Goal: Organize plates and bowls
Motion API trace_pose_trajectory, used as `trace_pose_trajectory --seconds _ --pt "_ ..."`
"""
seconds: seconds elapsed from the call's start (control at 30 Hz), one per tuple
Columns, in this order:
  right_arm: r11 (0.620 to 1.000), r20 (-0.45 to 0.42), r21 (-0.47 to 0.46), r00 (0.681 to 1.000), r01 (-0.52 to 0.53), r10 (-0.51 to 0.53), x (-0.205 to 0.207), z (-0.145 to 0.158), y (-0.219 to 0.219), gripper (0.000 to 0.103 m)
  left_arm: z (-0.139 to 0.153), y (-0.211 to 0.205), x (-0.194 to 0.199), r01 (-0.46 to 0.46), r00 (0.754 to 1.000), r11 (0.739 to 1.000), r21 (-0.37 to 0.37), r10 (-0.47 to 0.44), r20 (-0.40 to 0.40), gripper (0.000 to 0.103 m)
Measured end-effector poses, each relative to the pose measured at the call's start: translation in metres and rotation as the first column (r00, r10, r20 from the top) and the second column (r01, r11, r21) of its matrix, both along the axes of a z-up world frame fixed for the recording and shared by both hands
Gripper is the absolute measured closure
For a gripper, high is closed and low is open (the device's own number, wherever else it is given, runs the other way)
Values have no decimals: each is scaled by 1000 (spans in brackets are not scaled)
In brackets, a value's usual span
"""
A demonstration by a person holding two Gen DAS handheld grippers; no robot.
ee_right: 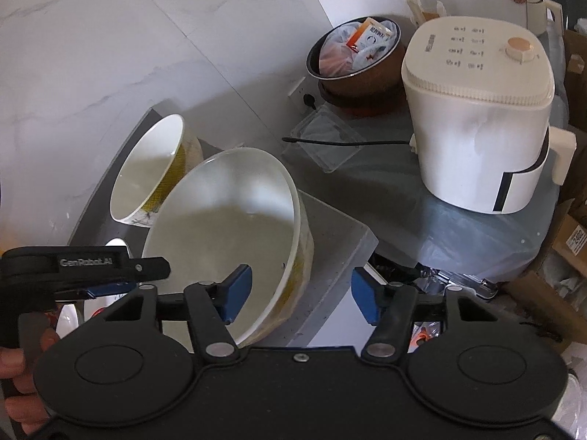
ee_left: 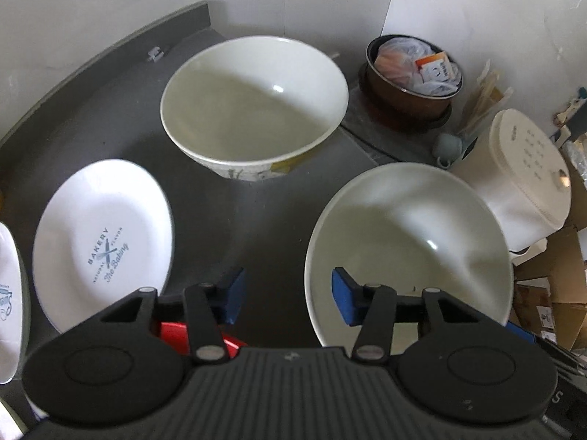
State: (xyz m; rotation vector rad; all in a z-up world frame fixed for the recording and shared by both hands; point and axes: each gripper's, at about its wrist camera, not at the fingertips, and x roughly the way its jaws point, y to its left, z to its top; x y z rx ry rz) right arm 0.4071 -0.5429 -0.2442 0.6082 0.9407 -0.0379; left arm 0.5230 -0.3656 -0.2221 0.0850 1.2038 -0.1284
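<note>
Both grippers wide open, empty: left gripper (ee_left: 288, 295) straddles near bowl's (ee_left: 407, 242) rim on grey counter (ee_left: 256, 212), right gripper (ee_right: 301, 293) likewise; seat one pad inside before closing, then nest into far bowl (ee_left: 253, 106).

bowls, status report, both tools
Left tool open, empty. Right tool open, straddling near bowl rim. Far bowl apart behind. Nothing blocking.

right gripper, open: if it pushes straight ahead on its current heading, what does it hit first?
Likely the near white bowl. The right gripper straddles its rim: one finger sits over the bowl's inside, the other beyond its outer wall, above the grey counter edge. Depth is unclear, so whether the rim is already between the fingers can't be told.
</note>
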Motion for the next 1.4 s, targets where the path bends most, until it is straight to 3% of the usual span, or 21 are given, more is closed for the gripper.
trace_pose_trajectory --seconds 0.07,0.13,0.3,0.4,0.57,0.9,1.4 --pt "1000 -12 13 1000 1 -1 3 -4 0 58 -6 -3 1 3 1000 1000 7 -3 -13 60" --pt "1000 -17 21 1000 10 -9 5 -7 -1 60 -11 -3 1 -7 1000 1000 -1 7 -17 77" --pt "999 0 49 1000 -4 4 9 -12 -1 72 -20 -5 3 -27 999 999 -24 26 -36 82" --pt "999 6 35 1000 -13 13 11 -11 3 79 -21 -9 4 -39 998 998 -40 37 -55 92" --pt "999 22 34 1000 16 -17 8 -7 3 79 -17 -7 2 -50 997 997 -64 46 -63 93" --pt "999 85 33 996 38 -41 -2 22 10 79 20 5 -9 -36 999 995 -90 36 1 93" --pt "1000 165 -5 986 4 -3 -17 70 54 79 69 58 -32 -52 997 989 -137 59 51 93"
